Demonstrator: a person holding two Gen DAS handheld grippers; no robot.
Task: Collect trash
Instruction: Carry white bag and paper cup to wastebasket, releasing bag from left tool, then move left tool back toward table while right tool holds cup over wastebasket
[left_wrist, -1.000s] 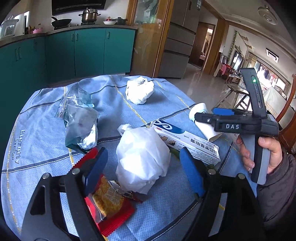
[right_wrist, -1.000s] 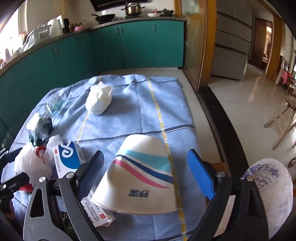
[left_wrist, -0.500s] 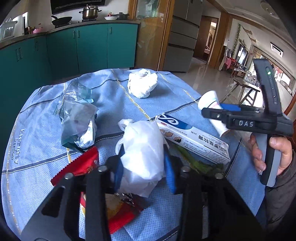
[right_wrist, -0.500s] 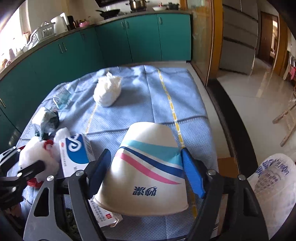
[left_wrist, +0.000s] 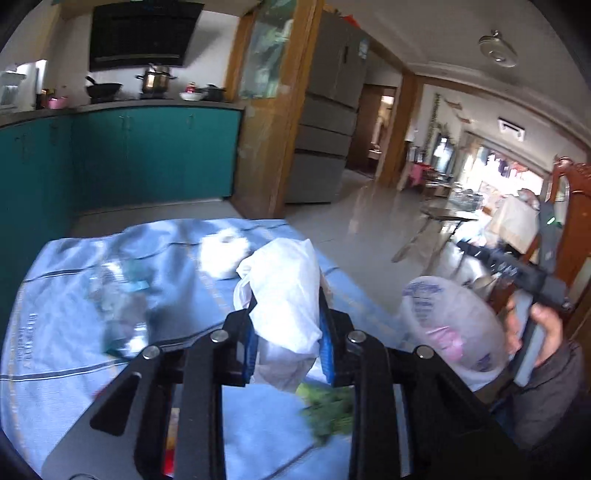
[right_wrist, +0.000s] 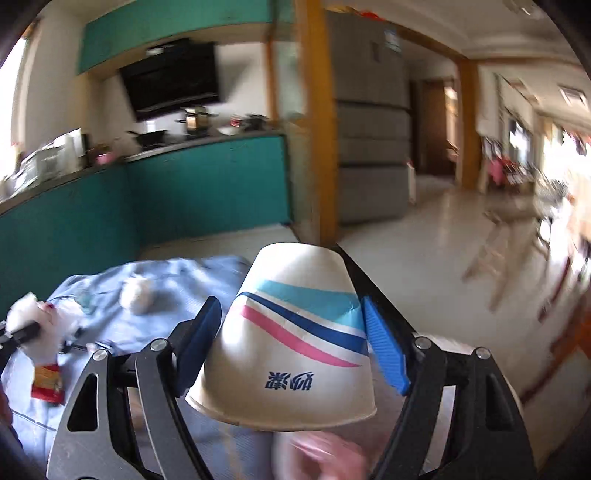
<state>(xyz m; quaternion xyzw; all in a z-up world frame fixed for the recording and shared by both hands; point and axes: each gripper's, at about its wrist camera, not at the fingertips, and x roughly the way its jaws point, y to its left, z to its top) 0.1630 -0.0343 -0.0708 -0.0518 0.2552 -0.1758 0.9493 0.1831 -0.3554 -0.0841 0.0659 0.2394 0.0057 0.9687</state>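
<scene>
My left gripper pinches a crumpled white plastic bag. Its jaws have just been closing, and now the blue pads press on both sides of the bag. The bag sits in the middle of the left wrist frame, held up off the blue cloth on the table.

My right gripper holds a white paper cup with blue and pink stripes. The cup is upside down, with its wide rim near the camera. The jaws stand wide, and the blue pads touch the cup on its left and right sides. The cup fills the lower middle of the right wrist frame.

More trash lies on the blue cloth. A white paper ball rests near the far edge, just above and left of the held bag. A clear crinkly wrapper lies at the left of the frame, but it is blurry. Some green leafy bits lie low in the frame, right of the middle. A red snack packet lies at the lower left of the right wrist frame.

At the right of the left wrist frame, a hand grips the other gripper's handle, and a big white sack with print on it sits just beside the table.

Far behind are teal cabinets and a grey fridge.
</scene>
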